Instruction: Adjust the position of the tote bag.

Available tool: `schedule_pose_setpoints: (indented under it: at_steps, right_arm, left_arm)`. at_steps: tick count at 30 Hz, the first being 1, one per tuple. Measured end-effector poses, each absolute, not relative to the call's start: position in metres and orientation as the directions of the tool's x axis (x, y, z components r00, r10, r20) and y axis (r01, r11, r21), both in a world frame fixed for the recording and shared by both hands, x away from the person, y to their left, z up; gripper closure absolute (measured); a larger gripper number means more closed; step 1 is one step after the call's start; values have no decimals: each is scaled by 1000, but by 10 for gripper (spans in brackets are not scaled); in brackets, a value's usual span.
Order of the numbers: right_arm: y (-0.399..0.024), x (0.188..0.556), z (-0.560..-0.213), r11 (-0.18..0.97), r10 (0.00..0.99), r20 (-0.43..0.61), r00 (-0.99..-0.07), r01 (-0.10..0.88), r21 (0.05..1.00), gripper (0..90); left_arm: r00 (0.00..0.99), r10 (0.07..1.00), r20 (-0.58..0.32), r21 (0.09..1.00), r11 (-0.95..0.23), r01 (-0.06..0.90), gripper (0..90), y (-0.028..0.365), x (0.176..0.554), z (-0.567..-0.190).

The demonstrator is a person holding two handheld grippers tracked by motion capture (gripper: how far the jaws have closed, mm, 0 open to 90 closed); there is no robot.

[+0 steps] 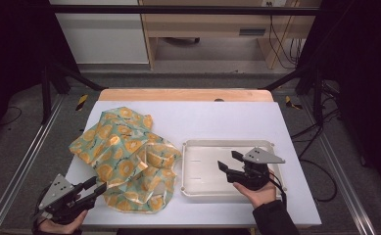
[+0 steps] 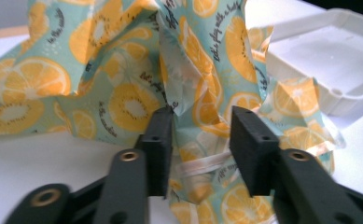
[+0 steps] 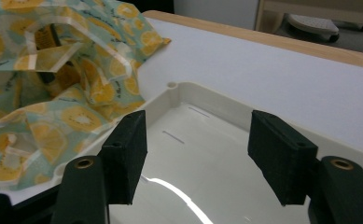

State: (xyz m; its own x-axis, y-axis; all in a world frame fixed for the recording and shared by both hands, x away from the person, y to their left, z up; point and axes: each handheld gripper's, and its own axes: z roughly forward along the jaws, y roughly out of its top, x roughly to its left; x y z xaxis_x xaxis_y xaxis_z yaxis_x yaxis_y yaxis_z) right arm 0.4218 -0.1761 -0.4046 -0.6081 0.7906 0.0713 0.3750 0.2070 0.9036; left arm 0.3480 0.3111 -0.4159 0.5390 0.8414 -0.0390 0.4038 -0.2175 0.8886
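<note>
The left gripper [image 2: 201, 140] has its jaws apart around a fold of the fruit-print bag [image 2: 123, 70], pads not yet pressing. The bag lies crumpled on the bench [image 1: 227, 117], its right edge touching the white tray [image 1: 271, 145]. The right gripper [image 1: 229, 161] hovers over the tray, jaws apart and empty. The thin film could slip out if the pinch catches only one loose layer, or drag the tray along.

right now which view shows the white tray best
The high view: the whole white tray lies in sight, rim and all four corners, beside the fruit-print bag. The right gripper view shows one near corner and the glossy floor. The left gripper view catches a corner behind the bag.
</note>
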Motion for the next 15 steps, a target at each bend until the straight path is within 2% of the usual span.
schedule_pose_setpoints:
  at_steps: [1, 5, 10, 15]
  right_arm:
    - [-168, 423, -403, 214, 780, 68, -622, 368, 905, 381]
    - [-154, 425, -401, 222, 763, 67, -643, 358, 907, 391]
    - [-126, 428, -396, 237, 729, 65, -681, 340, 910, 419]
    - [-104, 430, -394, 251, 701, 64, -710, 330, 910, 443]
  left_arm:
    - [546, 836, -51, 881, -219, 418, 664, 310, 349, -418]
    - [544, 837, -58, 873, -221, 434, 731, 310, 351, -420]
    - [531, 845, -66, 874, -208, 440, 867, 313, 352, -420]
    - [526, 847, -71, 880, -194, 432, 900, 314, 351, -418]
